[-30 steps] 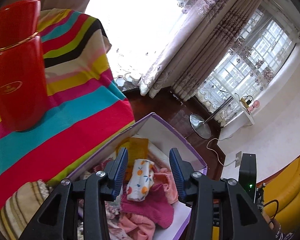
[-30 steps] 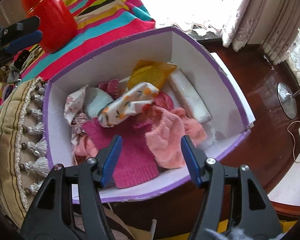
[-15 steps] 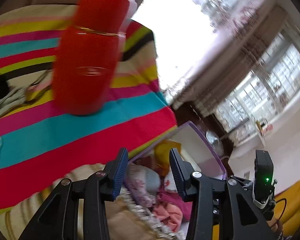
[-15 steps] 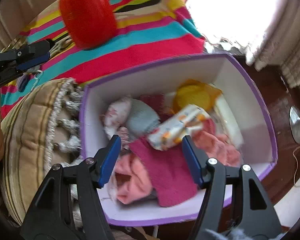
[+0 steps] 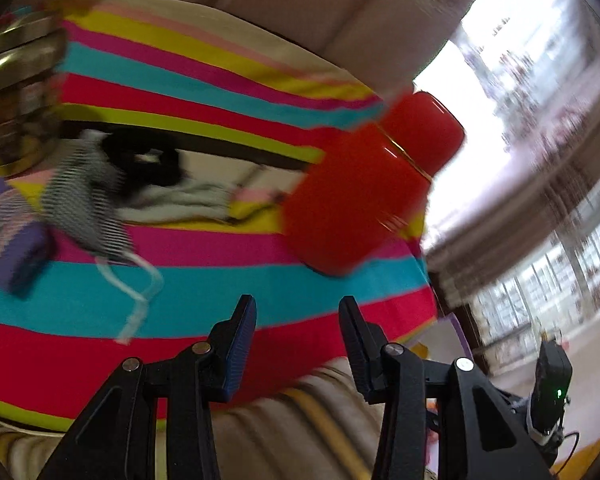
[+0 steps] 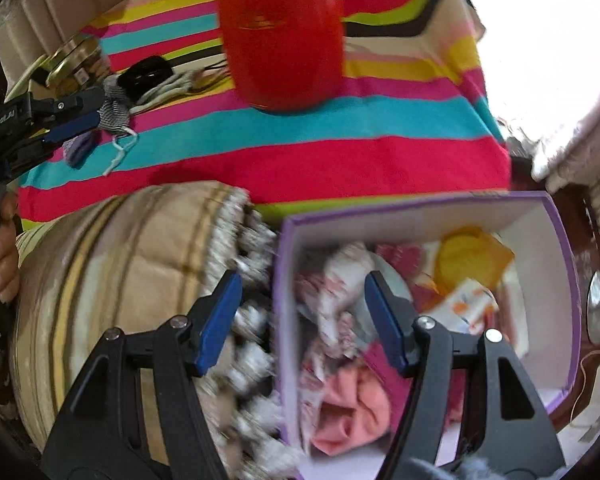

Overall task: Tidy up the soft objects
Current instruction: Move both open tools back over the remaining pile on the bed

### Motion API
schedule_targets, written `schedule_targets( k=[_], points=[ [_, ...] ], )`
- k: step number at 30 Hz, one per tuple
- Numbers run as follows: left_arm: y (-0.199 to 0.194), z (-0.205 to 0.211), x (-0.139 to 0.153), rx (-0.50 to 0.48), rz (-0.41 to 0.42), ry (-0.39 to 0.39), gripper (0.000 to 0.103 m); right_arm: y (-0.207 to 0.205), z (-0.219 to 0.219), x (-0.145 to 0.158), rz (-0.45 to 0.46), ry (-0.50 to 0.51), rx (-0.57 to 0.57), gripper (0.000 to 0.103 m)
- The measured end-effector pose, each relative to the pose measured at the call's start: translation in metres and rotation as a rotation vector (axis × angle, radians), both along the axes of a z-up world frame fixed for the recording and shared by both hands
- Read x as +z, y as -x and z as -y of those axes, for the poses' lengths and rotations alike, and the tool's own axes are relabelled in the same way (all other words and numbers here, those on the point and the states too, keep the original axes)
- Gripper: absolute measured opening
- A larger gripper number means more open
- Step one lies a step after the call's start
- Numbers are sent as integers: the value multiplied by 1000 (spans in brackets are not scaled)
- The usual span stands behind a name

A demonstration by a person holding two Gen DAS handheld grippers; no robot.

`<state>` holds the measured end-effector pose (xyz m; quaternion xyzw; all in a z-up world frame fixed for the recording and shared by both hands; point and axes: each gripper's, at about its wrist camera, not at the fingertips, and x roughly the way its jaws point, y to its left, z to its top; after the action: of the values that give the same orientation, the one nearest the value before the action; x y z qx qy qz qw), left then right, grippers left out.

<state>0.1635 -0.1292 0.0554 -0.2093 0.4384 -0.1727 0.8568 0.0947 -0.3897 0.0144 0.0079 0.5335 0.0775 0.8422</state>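
The left gripper point(image 5: 296, 320) is seen with its jaws parted and nothing between them, held above the striped blanket point(image 5: 220, 284). Ahead of it and to the left, well apart from the fingertips, a black-and-white striped sock point(image 5: 86, 204) is spread on the blanket, with a purple striped sock point(image 5: 14, 236) just beside it near the left edge. A black item point(image 5: 144, 160) and pale cloth are lying behind them, blurred. A red jar point(image 5: 364, 196) is seen ahead to the right.

The right gripper point(image 6: 302, 300) is held with its jaws spread and empty, straddling the near left wall of the purple-edged box point(image 6: 420, 216). Beneath and beyond its right finger, soft things are piled inside the box: pink cloth point(image 6: 352, 412), a printed roll point(image 6: 466, 304), a yellow piece point(image 6: 472, 256). A tasselled cushion point(image 6: 120, 264) lies touching the box under the left finger. In this view the left gripper point(image 6: 70, 120) is found far left, near the socks point(image 6: 114, 110), with a hand point(image 6: 2, 248) gripping its handle.
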Motion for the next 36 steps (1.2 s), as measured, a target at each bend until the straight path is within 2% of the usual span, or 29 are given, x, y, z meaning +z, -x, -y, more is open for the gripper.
schedule_targets(
  k=[8, 14, 17, 25, 28, 36],
  points=[
    [-7, -93, -2, 235, 10, 12, 45, -38, -44, 10, 29, 30, 74, 68],
    [-7, -161, -20, 430, -46, 47, 50, -62, -84, 18, 55, 28, 158, 70],
    [-7, -182, -32, 484, -84, 60, 51, -73, -106, 17, 60, 29, 201, 70],
    [-12, -212, -63, 535, -153, 96, 51, -108, -165, 10, 51, -2, 290, 71],
    [-16, -214, -70, 533, -160, 84, 51, -126, -185, 11, 47, -55, 305, 71],
    [-20, -216, -79, 528, -156, 57, 51, -172, -224, -2, 20, -151, 267, 71]
  ],
)
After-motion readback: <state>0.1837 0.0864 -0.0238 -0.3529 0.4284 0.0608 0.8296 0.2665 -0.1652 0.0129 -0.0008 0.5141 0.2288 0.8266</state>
